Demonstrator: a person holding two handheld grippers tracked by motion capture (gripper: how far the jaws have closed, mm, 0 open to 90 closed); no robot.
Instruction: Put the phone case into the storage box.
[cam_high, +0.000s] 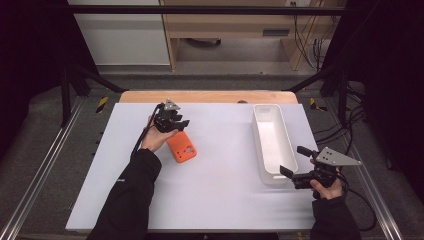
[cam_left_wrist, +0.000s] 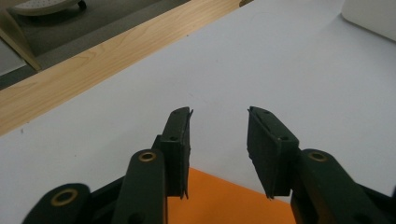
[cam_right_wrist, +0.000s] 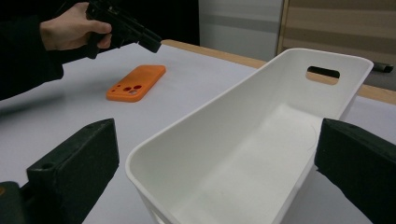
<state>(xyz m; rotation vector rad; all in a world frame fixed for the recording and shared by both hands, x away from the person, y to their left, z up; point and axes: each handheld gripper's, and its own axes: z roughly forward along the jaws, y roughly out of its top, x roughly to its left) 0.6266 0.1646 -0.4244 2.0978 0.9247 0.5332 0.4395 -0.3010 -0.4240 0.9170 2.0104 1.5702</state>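
An orange phone case (cam_high: 181, 146) lies flat on the white table (cam_high: 215, 190), camera holes facing up, left of the middle. My left gripper (cam_high: 181, 125) hovers just above the case's far end, open and holding nothing; its own view has the case (cam_left_wrist: 224, 200) below its spread jaws (cam_left_wrist: 219, 112). A long, empty white bin (cam_high: 272, 142) stands at the right. My right gripper (cam_high: 292, 161) is wide open at the bin's near end. In the right gripper view the bin's near wall (cam_right_wrist: 205, 135) sits between the jaws without contact.
A wooden table edge (cam_high: 205, 96) runs along the back, beyond the white surface. Dark frame rails (cam_high: 35, 175) flank the table on both sides. The bin has a handle slot (cam_right_wrist: 323, 72) in its far end. The person's left hand (cam_right_wrist: 70, 28) holds the other gripper above the case (cam_right_wrist: 135, 83).
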